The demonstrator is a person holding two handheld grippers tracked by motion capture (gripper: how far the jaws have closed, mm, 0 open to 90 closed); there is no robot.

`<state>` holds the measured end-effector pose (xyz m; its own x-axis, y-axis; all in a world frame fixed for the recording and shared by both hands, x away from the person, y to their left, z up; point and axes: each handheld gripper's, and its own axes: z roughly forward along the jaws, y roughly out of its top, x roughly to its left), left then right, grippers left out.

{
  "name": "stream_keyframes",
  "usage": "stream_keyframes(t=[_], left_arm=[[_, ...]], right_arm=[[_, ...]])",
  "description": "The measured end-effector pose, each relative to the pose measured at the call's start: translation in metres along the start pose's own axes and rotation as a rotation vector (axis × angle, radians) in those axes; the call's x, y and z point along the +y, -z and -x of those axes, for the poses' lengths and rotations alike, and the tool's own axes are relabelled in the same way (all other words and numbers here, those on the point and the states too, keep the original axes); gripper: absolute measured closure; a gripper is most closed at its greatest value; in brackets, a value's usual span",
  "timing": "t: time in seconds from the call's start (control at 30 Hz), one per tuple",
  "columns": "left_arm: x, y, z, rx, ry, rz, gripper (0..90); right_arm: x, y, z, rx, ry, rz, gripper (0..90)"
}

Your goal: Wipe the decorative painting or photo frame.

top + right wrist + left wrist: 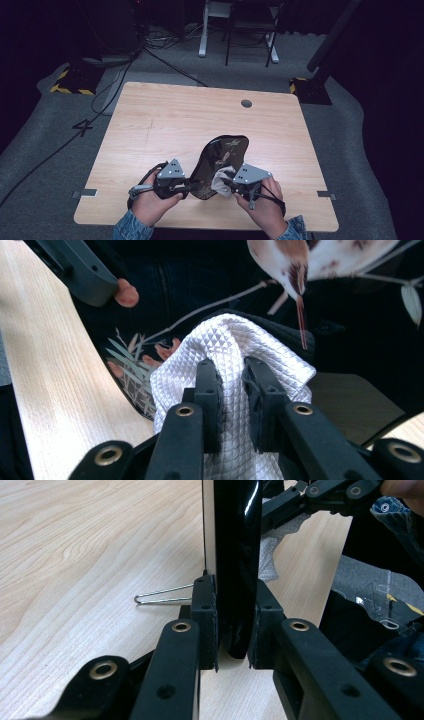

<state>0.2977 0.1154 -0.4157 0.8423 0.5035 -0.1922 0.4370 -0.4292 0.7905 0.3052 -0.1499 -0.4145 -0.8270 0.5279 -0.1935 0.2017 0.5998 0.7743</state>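
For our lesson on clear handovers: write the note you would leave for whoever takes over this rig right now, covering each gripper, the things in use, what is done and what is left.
Left gripper: shut on the near edge of the black tray, holding it tilted up off the table.
Right gripper: shut on a white cloth, pressed against the tray's painted face with its bird and branch picture.
A wire clip lies on the table behind the tray.
Done: tray gripped, cloth on it.
Left: probably wiping the rest of the face, then laying tray and cloth down. How much is already wiped cannot be told.

chair (250, 30) beyond table (165, 115) (cables (165, 37) too)
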Motion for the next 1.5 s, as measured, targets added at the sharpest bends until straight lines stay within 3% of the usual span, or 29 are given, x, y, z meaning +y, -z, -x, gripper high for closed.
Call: stream_keyframes(t=[1.1, 1.5], left_arm=[[0.001, -0.001, 0.0, -0.015, 0.005, -0.004, 76.4], [0.001, -0.001, -0.001, 0.003, 0.011, 0.003, 77.4]], right_arm=[[-0.046, -0.013, 0.039, -0.066, -0.1, -0.137, 77.8], [-0.051, -0.013, 0.043, -0.083, -0.116, -0.171, 77.9]])
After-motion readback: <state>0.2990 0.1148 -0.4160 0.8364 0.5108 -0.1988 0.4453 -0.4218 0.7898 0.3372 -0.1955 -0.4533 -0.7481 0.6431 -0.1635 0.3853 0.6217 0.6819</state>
